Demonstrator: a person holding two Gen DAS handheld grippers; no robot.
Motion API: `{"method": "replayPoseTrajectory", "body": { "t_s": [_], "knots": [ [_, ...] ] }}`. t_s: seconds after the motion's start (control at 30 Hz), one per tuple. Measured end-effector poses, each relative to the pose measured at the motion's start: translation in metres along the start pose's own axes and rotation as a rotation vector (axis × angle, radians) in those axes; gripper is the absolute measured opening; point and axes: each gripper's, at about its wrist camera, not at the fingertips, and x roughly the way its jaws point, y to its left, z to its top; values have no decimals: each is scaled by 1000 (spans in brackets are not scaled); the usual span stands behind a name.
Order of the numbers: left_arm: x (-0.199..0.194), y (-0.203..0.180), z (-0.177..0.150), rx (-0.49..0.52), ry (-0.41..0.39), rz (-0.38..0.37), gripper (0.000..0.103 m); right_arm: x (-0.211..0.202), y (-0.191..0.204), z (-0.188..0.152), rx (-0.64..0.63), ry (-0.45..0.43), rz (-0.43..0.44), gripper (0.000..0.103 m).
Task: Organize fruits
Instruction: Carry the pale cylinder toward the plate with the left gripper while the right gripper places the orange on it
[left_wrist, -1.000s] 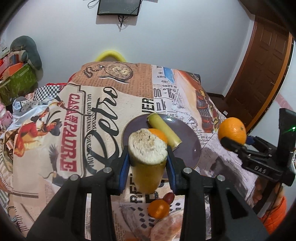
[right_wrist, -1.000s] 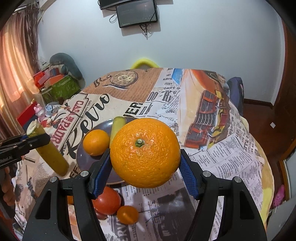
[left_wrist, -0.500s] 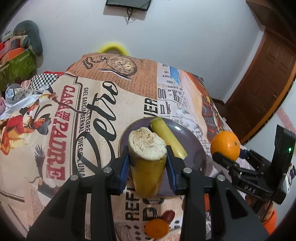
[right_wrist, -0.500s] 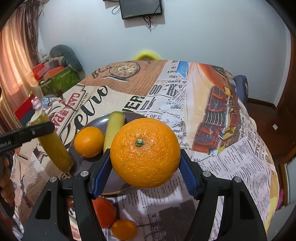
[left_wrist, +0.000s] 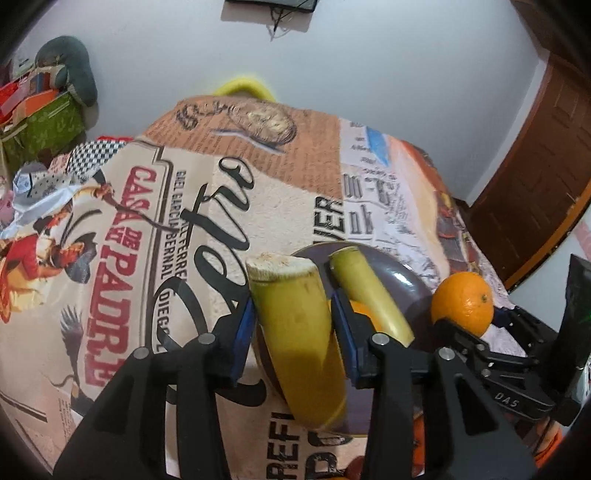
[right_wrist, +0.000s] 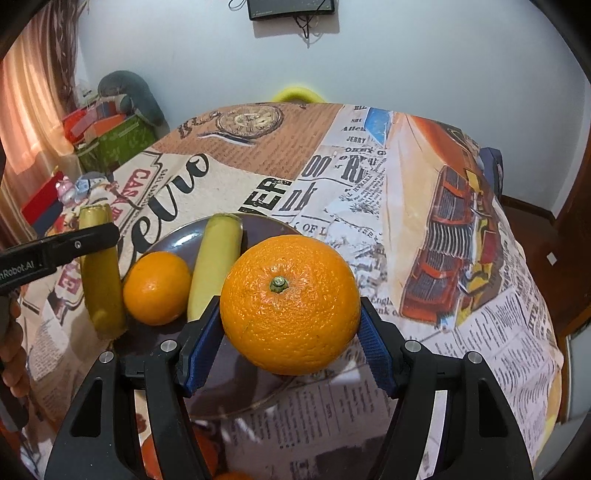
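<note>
Newsprint-patterned cloth covers the worktop (right_wrist: 369, 177), and a dark plate (right_wrist: 177, 236) sits toward its near side with a small orange (right_wrist: 157, 288) and a pale green stalk (right_wrist: 216, 258) already lying on it.

Your left gripper (left_wrist: 291, 332) has a second yellow-green stalk (left_wrist: 295, 332) between its jaws, cut end up and lower end down at the plate's left edge. Those jaws are opening now, and the pads look barely against the stalk, so you appear to be letting it go. Your right gripper (right_wrist: 290, 332) is clamped on a large orange (right_wrist: 290, 302), stem toward the camera, held over the near right part of the plate, not yet resting on it.

You seem to be at the placing step for both fruits. Next, finish freeing the stalk only once its lower end bears on the plate, then draw the left jaws back without dragging it; it stands steeply and may topple toward the small orange. Then lower the large orange into the free space right of the first stalk before you release, since it will roll readily.
</note>
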Motion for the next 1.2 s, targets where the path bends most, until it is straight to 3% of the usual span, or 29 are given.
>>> {"method": "replayPoseTrajectory", "body": {
  "t_s": [0.17,0.6,0.97,1.1,1.17,1.2],
  "knots": [
    [20,5,-5,-9,59,-4,43,13,-1,8,-10,21,2,66],
    [24,15,-2,-14,54,16,59,38,0,18,10,65,36,66],
    [13,33,-12,24,97,23,59,37,-3,18,17,80,47,67],
    [20,40,-22,52,119,62,59,38,-4,17,22,81,49,67],
    [23,44,-25,48,115,65,54,37,-3,17,23,82,50,67],
    [23,47,-25,38,111,75,43,37,-3,17,20,84,50,67]
  ]
}}
